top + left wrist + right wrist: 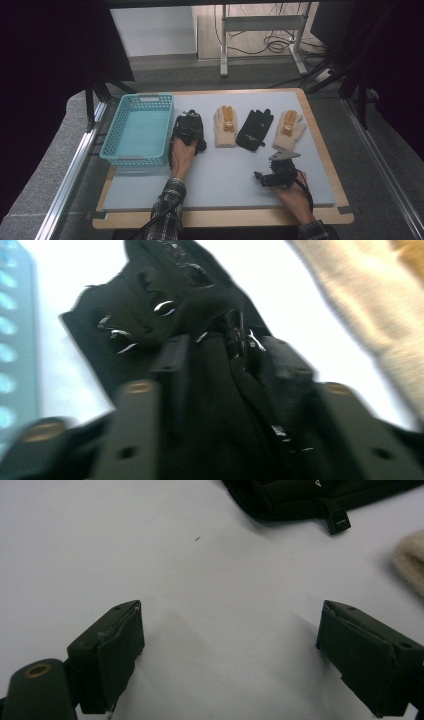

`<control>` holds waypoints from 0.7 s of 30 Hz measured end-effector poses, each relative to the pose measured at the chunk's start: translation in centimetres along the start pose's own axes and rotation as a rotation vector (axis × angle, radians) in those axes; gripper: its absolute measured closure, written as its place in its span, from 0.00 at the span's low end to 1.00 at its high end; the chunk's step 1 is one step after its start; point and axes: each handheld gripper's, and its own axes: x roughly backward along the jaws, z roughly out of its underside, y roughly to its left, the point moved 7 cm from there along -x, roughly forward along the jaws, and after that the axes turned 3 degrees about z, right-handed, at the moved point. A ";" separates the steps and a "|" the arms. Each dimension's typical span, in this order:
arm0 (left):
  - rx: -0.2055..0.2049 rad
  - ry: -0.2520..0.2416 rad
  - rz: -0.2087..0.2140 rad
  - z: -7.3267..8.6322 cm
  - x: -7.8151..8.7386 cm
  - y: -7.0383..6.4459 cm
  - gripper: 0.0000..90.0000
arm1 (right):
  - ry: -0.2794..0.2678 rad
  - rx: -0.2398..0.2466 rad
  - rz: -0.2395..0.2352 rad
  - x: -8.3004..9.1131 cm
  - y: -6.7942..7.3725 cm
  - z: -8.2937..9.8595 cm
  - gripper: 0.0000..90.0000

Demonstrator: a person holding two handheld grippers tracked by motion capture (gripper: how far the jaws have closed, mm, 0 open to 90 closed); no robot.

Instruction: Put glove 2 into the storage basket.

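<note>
A black glove (150,315) hangs bunched between the jaws of my left gripper (225,347), which is shut on its fabric. In the high view the left gripper (187,131) sits just right of the teal basket (132,159), low over the grey mat (225,180). Three more gloves lie in a row on the mat: a cream glove (225,127), a second black glove (255,130) and another cream glove (289,131). My right gripper (274,170) stands open near the front right, below those gloves. Its jaws (230,630) are wide apart over bare mat.
The basket (15,350) is empty and takes up the mat's left side. In the right gripper view the black glove's cuff (300,497) lies ahead and a cream glove's edge (412,560) is at the right. A cream glove (370,305) lies right of the left gripper.
</note>
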 end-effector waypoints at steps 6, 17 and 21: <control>-0.022 0.001 -0.015 -0.1 0.2 -0.5 0.93 | 0.000 -0.001 0.000 0.0 0.0 0.0 0.13; -0.053 -0.115 0.112 -1.3 5.5 -3.0 0.94 | 0.001 -0.001 0.000 0.0 0.0 0.0 0.13; -0.099 -0.147 0.172 -1.1 8.5 -5.4 0.94 | 0.001 0.000 0.000 0.0 0.0 0.0 0.13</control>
